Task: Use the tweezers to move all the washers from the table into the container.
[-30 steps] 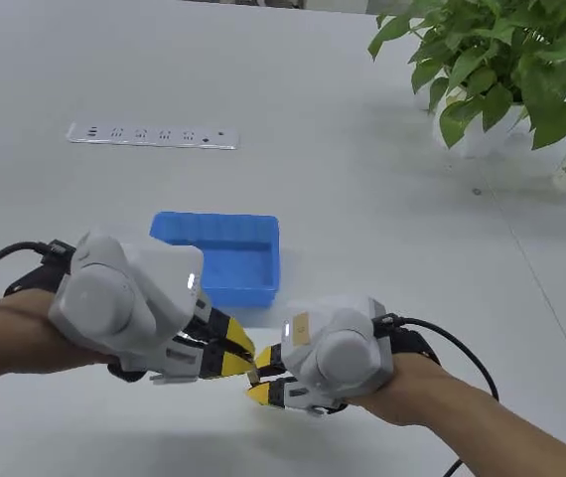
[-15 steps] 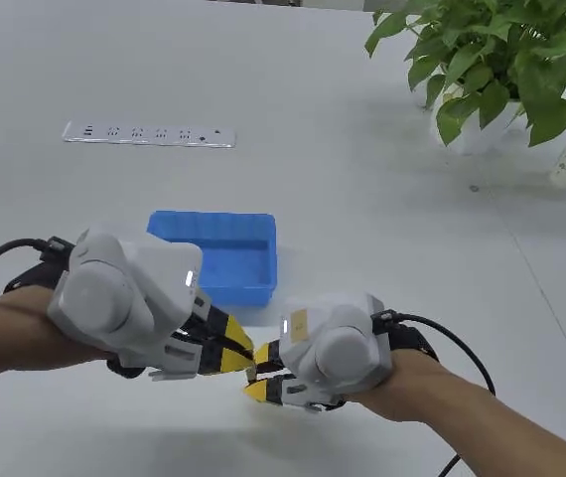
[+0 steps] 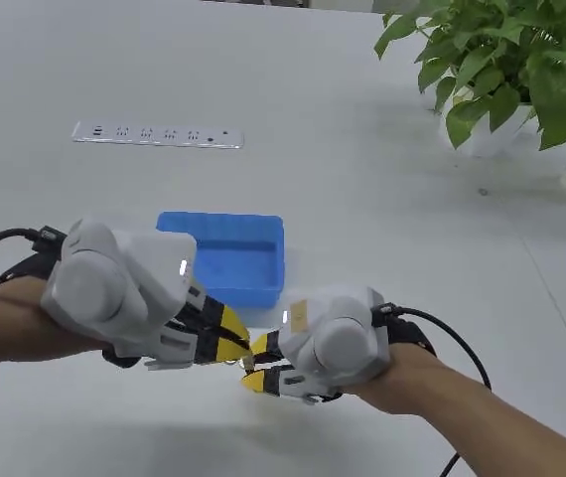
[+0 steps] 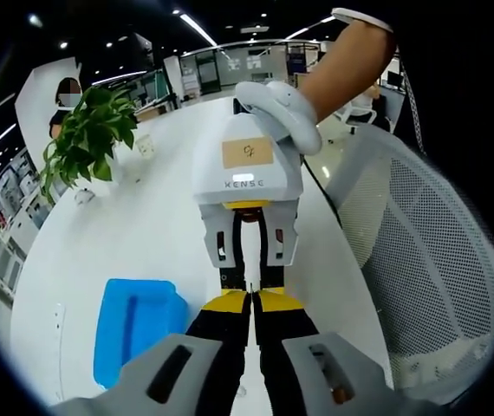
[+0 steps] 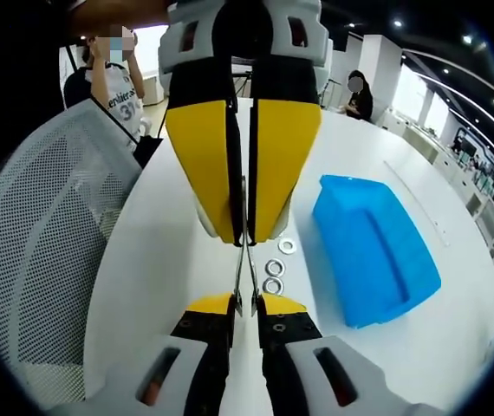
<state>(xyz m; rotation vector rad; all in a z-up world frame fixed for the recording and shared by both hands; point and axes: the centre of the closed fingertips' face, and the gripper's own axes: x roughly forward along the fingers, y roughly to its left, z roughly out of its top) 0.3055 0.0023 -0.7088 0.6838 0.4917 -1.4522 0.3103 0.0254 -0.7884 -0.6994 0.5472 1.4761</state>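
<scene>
While the left gripper [image 5: 243, 236] and right gripper [image 5: 247, 301] clench thin metal tweezers [image 5: 245, 269], three flat silver washers [image 5: 273, 267] look light, slippery: pinch one rim.

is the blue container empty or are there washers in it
Empty: the blue container shows a bare floor in the head and right gripper views, and three washers lie on the table beside it.

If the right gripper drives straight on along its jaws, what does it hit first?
The left gripper: its yellow jaw tips face the right gripper head-on, close, with the tweezers bridging them. Gap depth is unclear.
</scene>
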